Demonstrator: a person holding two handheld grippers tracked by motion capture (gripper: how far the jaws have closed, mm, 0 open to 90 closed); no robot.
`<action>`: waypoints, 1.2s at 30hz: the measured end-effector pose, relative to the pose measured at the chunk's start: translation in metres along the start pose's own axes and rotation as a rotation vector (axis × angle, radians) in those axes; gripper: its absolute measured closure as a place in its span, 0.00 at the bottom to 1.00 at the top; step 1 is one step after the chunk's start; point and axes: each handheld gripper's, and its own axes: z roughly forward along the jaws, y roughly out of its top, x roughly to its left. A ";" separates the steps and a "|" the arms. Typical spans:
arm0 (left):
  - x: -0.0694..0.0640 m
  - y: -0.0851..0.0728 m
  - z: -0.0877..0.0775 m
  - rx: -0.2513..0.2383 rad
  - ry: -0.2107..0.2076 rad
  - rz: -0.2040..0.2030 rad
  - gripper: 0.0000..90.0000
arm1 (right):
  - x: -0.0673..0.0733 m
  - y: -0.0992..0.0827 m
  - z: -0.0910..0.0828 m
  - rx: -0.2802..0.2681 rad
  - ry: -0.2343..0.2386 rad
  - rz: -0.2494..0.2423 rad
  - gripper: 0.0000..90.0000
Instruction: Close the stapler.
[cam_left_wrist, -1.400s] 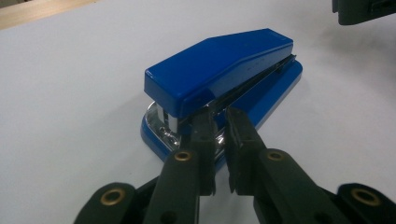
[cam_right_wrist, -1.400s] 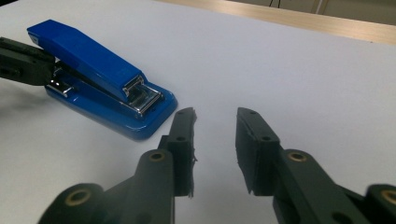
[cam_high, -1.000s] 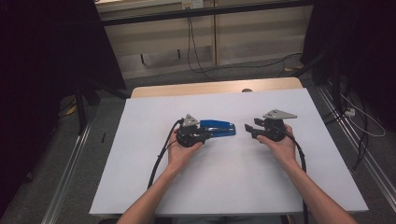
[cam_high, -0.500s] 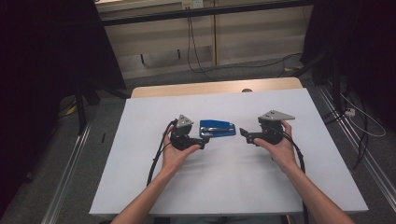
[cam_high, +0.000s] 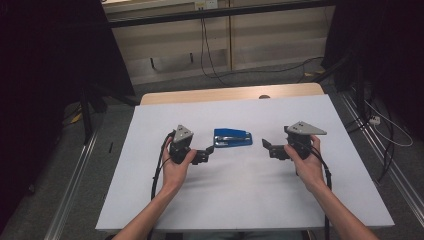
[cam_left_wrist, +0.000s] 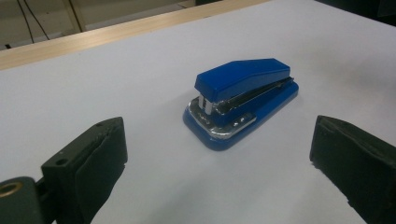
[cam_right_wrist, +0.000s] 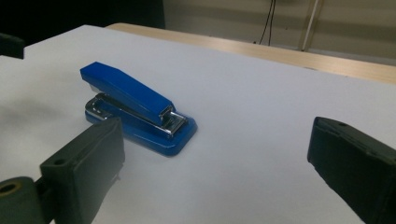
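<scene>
Jaws of both grippers, just opened wide and empty, flank the blue stapler on the table.

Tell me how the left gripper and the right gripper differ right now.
The left gripper sits close beside the blue stapler; the right gripper hangs farther off it. The left gripper faces one end of the stapler, the right gripper the opposite end. Both have just been opening, stand wide, hold nothing, and aim inward at the stapler.

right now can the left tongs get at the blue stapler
Probably yes: the left tongs stand open beside the stapler, with bare table between them and nothing in the way.
</scene>
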 end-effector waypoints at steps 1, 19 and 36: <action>-0.001 -0.001 -0.005 -0.003 -0.014 0.012 0.05 | 0.001 0.000 -0.003 -0.016 0.001 -0.005 0.05; 0.008 -0.016 -0.049 -0.080 0.071 -0.013 0.05 | 0.009 -0.009 -0.027 -0.025 -0.027 0.027 0.06; 0.023 -0.033 -0.077 -0.065 0.117 0.004 0.05 | -0.006 -0.031 -0.064 -0.034 -0.099 0.016 0.05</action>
